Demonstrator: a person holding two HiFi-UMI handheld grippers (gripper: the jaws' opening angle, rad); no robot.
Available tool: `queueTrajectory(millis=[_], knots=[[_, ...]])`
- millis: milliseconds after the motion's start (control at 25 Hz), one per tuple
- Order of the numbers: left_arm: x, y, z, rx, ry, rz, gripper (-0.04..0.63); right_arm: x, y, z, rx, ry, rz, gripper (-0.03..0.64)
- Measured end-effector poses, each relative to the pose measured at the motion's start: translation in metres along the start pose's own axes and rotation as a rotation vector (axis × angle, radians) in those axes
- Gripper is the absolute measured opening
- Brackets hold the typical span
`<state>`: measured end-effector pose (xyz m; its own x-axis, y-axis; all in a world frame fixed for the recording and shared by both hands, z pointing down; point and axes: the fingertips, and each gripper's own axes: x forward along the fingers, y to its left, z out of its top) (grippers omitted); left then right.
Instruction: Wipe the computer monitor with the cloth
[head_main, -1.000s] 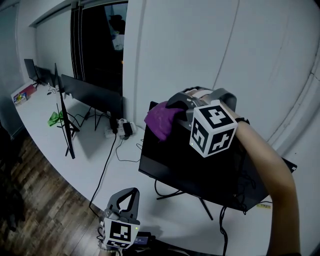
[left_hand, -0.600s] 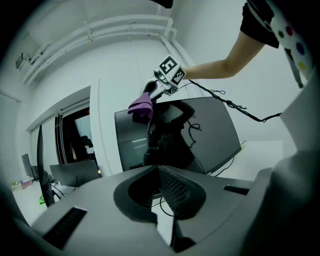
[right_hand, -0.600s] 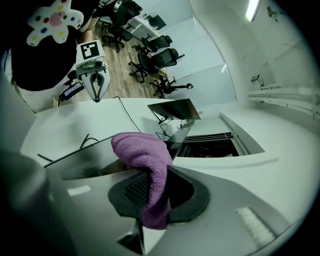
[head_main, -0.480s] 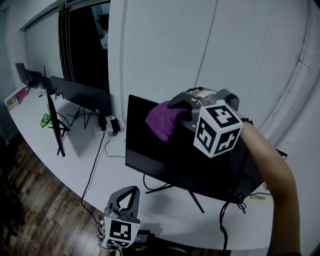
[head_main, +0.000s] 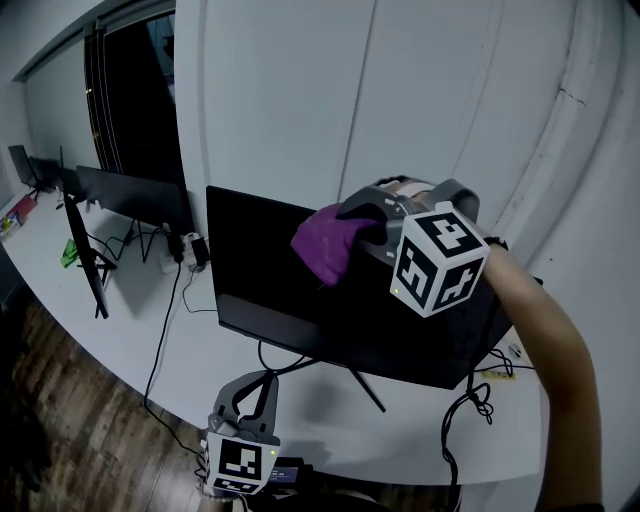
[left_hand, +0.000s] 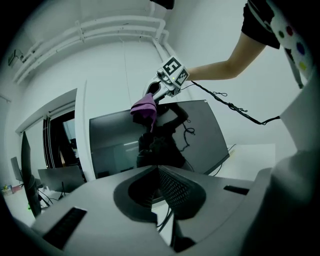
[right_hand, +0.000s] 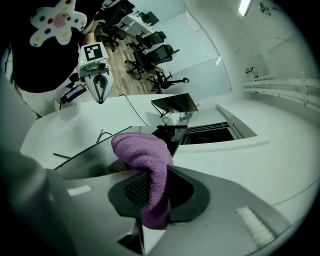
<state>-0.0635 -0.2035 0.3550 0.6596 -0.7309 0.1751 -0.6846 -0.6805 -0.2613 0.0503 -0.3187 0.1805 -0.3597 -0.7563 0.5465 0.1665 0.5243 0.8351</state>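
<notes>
head view: cloth (head_main: 325, 240) farther right along monitor (head_main: 262, 285)

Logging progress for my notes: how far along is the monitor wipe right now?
Done: the purple cloth is picked up, clamped in the right claw. In hand: the cloth sits at the top edge of the monitor, apparently touching it. Left: the screen below it; no wiped streaks can be made out. The left claw is shut, empty, held low.
</notes>
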Motion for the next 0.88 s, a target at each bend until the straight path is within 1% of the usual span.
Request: queueTrajectory(millis=[480, 880], knots=[[0.019, -0.079, 0.023, 0.015, -0.023, -0.103, 0.006, -0.073, 0.047, -0.062, 0.068, 0.069, -0.001, 0.067], [0.032, -0.127, 0.037, 0.017, -0.046, -0.170, 0.006, -0.132, 0.084, -0.106, 0.098, 0.156, 0.015, 0.067]])
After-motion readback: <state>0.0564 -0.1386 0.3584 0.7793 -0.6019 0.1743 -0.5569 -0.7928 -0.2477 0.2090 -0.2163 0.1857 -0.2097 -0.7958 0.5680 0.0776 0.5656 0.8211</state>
